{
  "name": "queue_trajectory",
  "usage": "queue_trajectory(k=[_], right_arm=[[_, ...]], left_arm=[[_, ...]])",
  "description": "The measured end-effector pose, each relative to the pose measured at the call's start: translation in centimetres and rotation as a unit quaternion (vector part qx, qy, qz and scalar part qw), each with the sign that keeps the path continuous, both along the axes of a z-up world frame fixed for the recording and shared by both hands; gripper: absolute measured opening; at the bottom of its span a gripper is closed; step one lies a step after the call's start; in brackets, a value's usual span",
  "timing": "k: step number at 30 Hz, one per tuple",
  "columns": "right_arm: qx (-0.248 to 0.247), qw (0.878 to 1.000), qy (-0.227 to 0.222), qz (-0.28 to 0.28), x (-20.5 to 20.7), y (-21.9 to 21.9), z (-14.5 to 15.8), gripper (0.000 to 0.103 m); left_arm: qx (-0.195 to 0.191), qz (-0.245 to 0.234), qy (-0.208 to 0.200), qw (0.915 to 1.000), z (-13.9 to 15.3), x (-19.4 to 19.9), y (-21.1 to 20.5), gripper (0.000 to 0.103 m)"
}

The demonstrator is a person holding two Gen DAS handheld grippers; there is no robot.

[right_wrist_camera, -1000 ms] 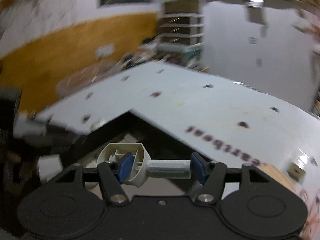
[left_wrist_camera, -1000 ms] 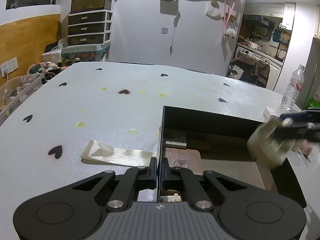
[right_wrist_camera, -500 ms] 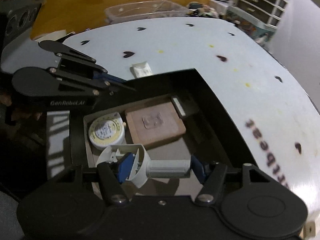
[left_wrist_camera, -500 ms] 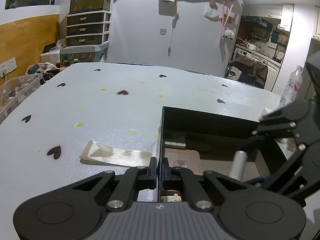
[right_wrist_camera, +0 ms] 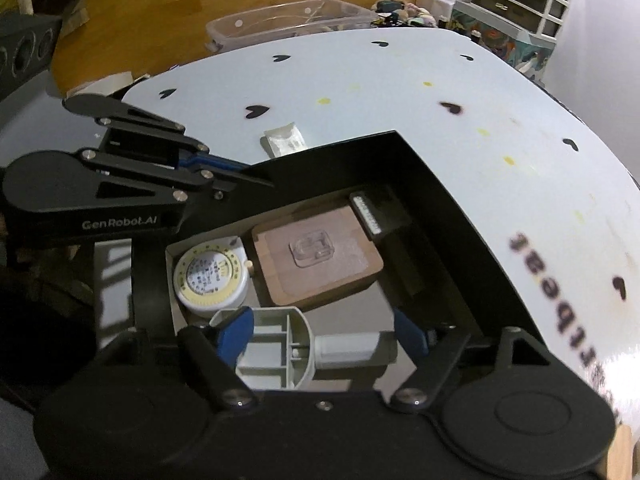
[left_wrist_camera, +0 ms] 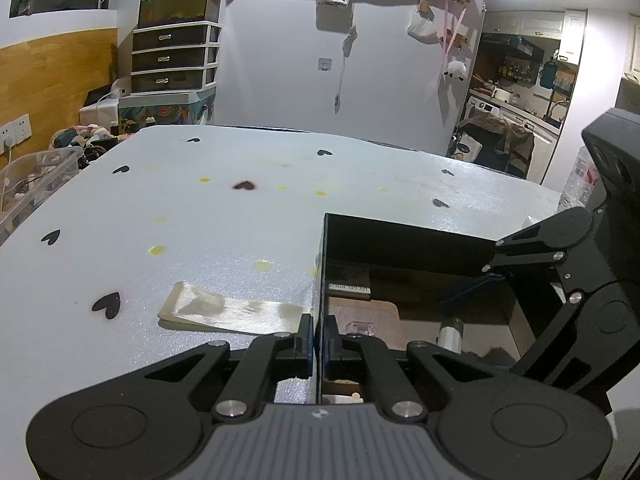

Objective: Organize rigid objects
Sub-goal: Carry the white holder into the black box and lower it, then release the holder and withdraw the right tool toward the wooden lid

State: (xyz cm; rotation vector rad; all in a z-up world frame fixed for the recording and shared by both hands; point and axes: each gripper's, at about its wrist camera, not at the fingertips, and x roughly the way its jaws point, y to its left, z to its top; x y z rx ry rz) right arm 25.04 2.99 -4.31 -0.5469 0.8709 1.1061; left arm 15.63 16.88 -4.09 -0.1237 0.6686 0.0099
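Observation:
A black open box [right_wrist_camera: 432, 184] sits on the white table. Inside lie a brown wooden block [right_wrist_camera: 320, 256], a round white and yellow tin [right_wrist_camera: 212, 276] and a small black labelled item [right_wrist_camera: 376, 212]. My left gripper [left_wrist_camera: 318, 338] is shut on the box's left wall [left_wrist_camera: 320, 280], and also shows in the right wrist view [right_wrist_camera: 240, 170]. My right gripper [right_wrist_camera: 324, 336] reaches down into the box with its fingers spread wider than the grey-white plastic piece [right_wrist_camera: 304, 348] between them; the right pad [right_wrist_camera: 412, 332] stands clear of the piece. The right gripper also shows in the left wrist view [left_wrist_camera: 472, 296].
A flat cream packet [left_wrist_camera: 232, 312] lies on the table just left of the box. A clear storage bin [right_wrist_camera: 288, 24] stands beyond the table's far-left edge. A water bottle [left_wrist_camera: 576, 184] stands at the table's right edge. A drawer unit [left_wrist_camera: 172, 56] stands by the wall.
My right gripper swung over the box and lowered the plastic piece inside, then its fingers spread apart. My left gripper stayed clamped on the box wall.

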Motion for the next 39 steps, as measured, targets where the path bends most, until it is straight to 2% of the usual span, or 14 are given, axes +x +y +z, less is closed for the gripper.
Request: queue_trajectory(k=[6, 10, 12, 19, 26, 34, 39], right_arm=[[0.028, 0.998, 0.034, -0.051, 0.8, -1.6, 0.8, 0.082], [0.021, 0.996, 0.046, -0.079, 1.4, -2.2, 0.4, 0.070], [0.020, 0.994, 0.062, -0.083, 1.7, -2.3, -0.1, 0.065], [0.046, 0.993, 0.087, -0.064, 1.0, -1.5, -0.4, 0.060], [0.050, 0.993, 0.093, -0.053, 0.3, -1.2, -0.4, 0.060], [0.075, 0.990, 0.088, -0.075, -0.3, -2.9, 0.7, 0.060], [0.097, 0.989, 0.069, -0.092, -1.2, -4.5, 2.0, 0.067]], left_arm=[[0.000, 0.000, 0.000, 1.0000, 0.0, 0.0, 0.0, 0.004], [0.000, 0.000, 0.000, 1.0000, 0.0, 0.0, 0.0, 0.004], [0.000, 0.000, 0.000, 1.0000, 0.0, 0.0, 0.0, 0.004], [0.001, 0.000, 0.001, 1.0000, 0.0, 0.0, 0.0, 0.004], [0.002, 0.000, 0.002, 1.0000, 0.0, 0.0, 0.1, 0.004], [0.002, 0.000, 0.002, 1.0000, 0.0, 0.0, 0.1, 0.004], [0.001, 0.001, 0.002, 1.0000, 0.0, 0.0, 0.1, 0.004]])
